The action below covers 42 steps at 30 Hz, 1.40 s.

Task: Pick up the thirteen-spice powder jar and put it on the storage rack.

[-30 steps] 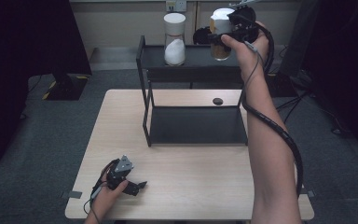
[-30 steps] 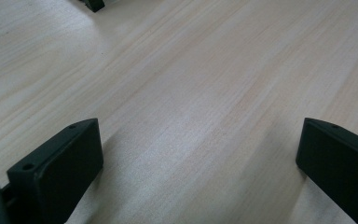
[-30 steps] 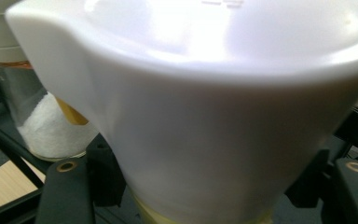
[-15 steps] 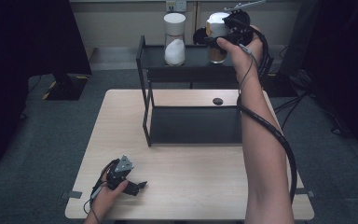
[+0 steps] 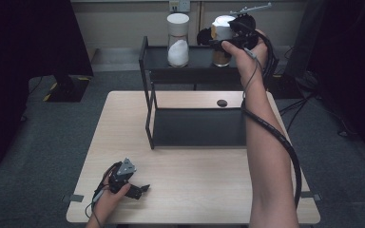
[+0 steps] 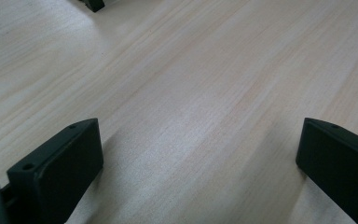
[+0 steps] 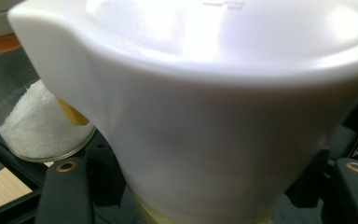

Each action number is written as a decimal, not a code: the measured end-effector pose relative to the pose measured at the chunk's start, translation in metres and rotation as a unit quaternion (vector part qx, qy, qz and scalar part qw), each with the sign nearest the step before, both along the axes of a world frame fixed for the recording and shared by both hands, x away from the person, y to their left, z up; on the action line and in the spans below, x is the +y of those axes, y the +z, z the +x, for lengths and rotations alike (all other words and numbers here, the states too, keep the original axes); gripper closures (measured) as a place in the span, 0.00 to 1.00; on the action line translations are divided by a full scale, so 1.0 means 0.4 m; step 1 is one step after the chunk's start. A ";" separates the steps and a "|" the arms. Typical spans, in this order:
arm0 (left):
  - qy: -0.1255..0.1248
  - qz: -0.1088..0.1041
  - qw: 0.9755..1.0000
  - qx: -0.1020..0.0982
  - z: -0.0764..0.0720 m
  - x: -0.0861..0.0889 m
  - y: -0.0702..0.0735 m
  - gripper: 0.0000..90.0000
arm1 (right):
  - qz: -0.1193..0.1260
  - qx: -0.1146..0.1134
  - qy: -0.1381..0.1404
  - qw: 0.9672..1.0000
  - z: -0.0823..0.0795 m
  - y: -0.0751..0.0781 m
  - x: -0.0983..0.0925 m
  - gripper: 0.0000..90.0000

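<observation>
1. The right gripper (image 5: 228, 38) is clamped on the white-lidded jar (image 5: 222, 40) on the black rack's (image 5: 147, 66) top shelf, beside the sugar jar (image 5: 177, 40); the left gripper (image 5: 140, 188) rests wide open on the table (image 5: 190, 185).
2. Judgement: set the jar down square and upright, clear of its neighbour, before releasing.
3. The hand hides the jar's base; its brownish contents are unclear.

A lab-like test room: bare wooden table (image 5: 195, 190), grey carpet (image 5: 52, 142), trailing cables, wall socket (image 5: 180, 5).

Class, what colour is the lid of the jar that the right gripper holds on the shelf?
White; the lid shows best in the right gripper view.
</observation>
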<state>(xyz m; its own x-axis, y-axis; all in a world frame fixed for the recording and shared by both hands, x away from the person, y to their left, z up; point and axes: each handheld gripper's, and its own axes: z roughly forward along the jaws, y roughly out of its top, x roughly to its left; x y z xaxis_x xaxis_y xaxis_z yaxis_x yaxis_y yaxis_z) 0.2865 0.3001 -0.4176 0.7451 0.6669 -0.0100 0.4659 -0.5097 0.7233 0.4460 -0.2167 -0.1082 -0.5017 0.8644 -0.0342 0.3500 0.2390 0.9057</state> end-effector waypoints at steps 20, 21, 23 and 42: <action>0.000 0.000 1.000 0.000 0.000 0.000 0.000 0.00 | -0.001 0.001 -0.015 1.000 -0.001 -0.013 0.010 0.05; 0.000 0.000 1.000 0.000 0.000 0.000 0.000 0.00 | -0.001 0.001 -0.015 1.000 -0.001 -0.013 0.010 0.05; 0.000 0.000 1.000 0.000 0.000 0.000 0.000 0.00 | 0.003 -0.001 -0.013 1.000 -0.006 -0.016 0.005 0.04; 0.000 0.000 1.000 0.000 0.000 0.000 0.000 0.00 | 0.026 -0.003 -0.019 0.999 -0.090 -0.019 -0.043 0.00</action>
<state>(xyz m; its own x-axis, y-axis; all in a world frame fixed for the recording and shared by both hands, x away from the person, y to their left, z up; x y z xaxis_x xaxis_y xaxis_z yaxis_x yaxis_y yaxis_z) 0.2865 0.3001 -0.4176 0.7451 0.6669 -0.0099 0.4658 -0.5096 0.7234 0.4099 -0.2337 -0.1159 -0.4677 0.8838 0.0096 0.3534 0.1770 0.9186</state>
